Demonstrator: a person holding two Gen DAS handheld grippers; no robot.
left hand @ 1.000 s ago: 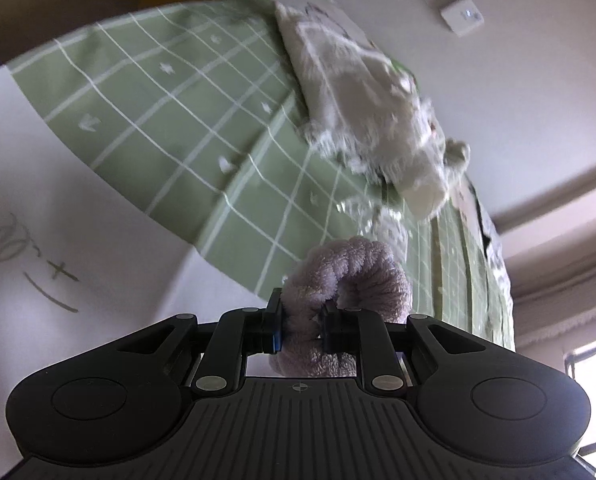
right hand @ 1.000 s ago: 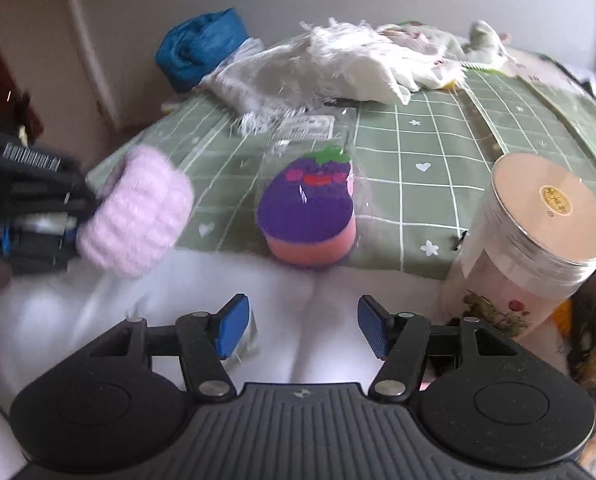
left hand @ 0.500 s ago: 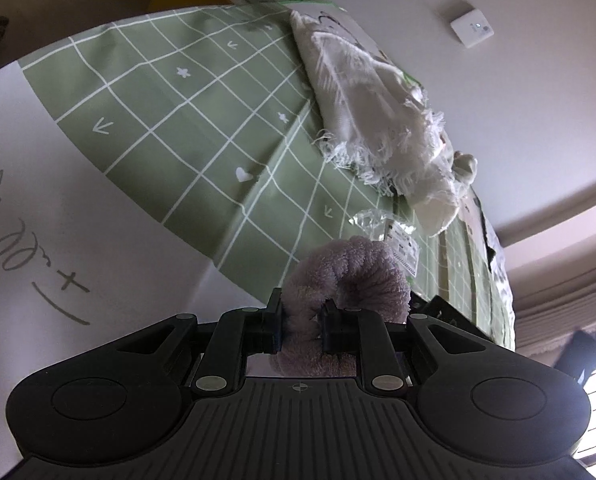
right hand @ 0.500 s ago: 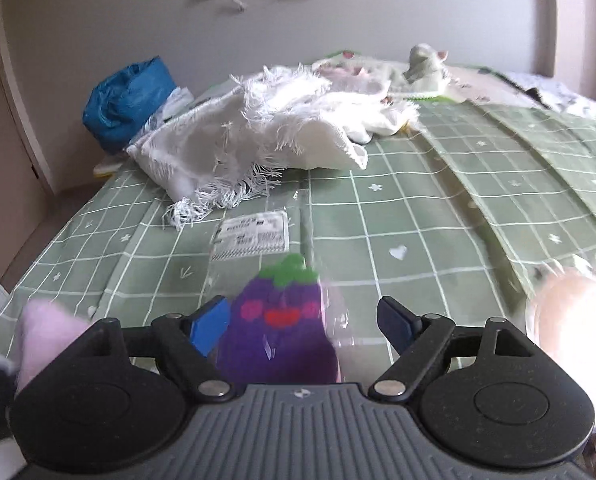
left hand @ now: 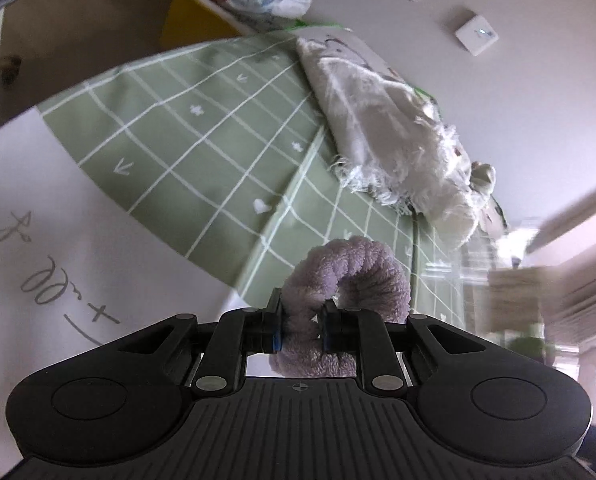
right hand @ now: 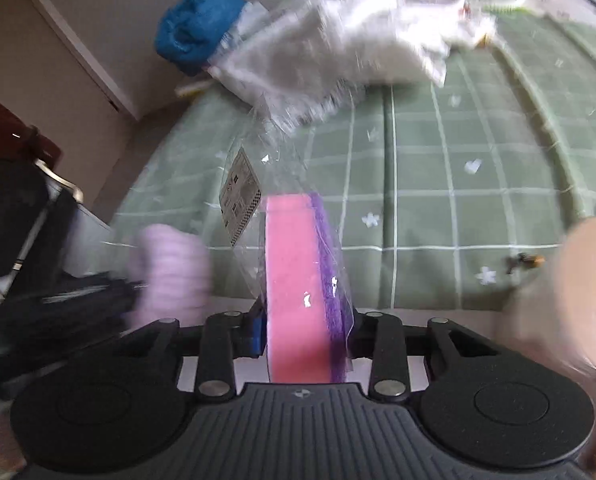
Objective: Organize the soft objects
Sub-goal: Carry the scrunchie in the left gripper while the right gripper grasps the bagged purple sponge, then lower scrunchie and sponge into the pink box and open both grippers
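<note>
My left gripper is shut on a fluffy lilac scrunchie and holds it above the green checked bedcover. In the right wrist view the scrunchie shows blurred at the left, still in the left gripper. My right gripper is shut on a pink and purple eggplant sponge in a clear plastic wrapper, held on edge above the bedcover.
A white fringed cloth lies heaped at the far side of the bed; it also shows in the right wrist view. A blue bag sits by the wall. A round tin with a beige lid stands at the right. White printed fabric covers the near left.
My right gripper moved onto the eggplant sponge, shut on it and lifted it on edge. My left gripper still holds the scrunchie and has swung slightly.
</note>
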